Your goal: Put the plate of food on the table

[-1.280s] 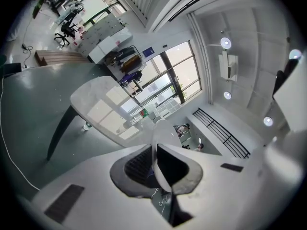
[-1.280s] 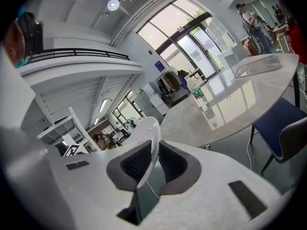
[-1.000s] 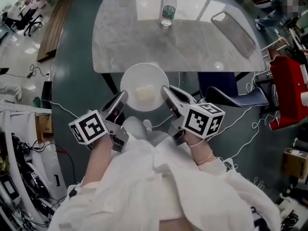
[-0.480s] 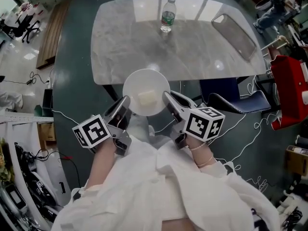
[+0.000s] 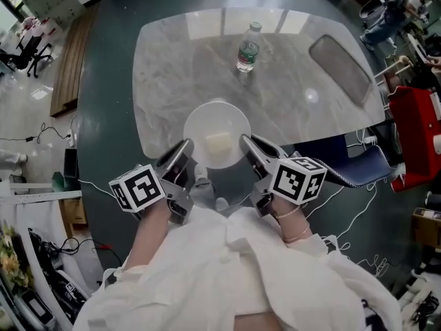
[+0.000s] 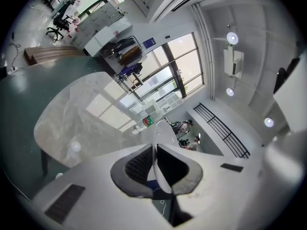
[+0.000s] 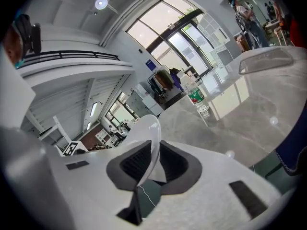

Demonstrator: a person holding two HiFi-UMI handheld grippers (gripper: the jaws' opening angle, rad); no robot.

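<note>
Plate of food (image 5: 216, 133), rim pinched on opposite sides by left gripper (image 5: 183, 150) and right gripper (image 5: 249, 145), above the tabletop (image 5: 172, 74) near edge: keep it level, lower both together.

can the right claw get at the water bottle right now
Probably not yet: the right claw is shut on the plate rim, as is the left claw. The table up to the water bottle looks bare, so setting the plate down should free it.

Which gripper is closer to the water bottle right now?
Right. The right gripper grips the plate's right rim, almost straight below the water bottle in the head view; the left gripper grips the left rim, farther off to the side.
</note>
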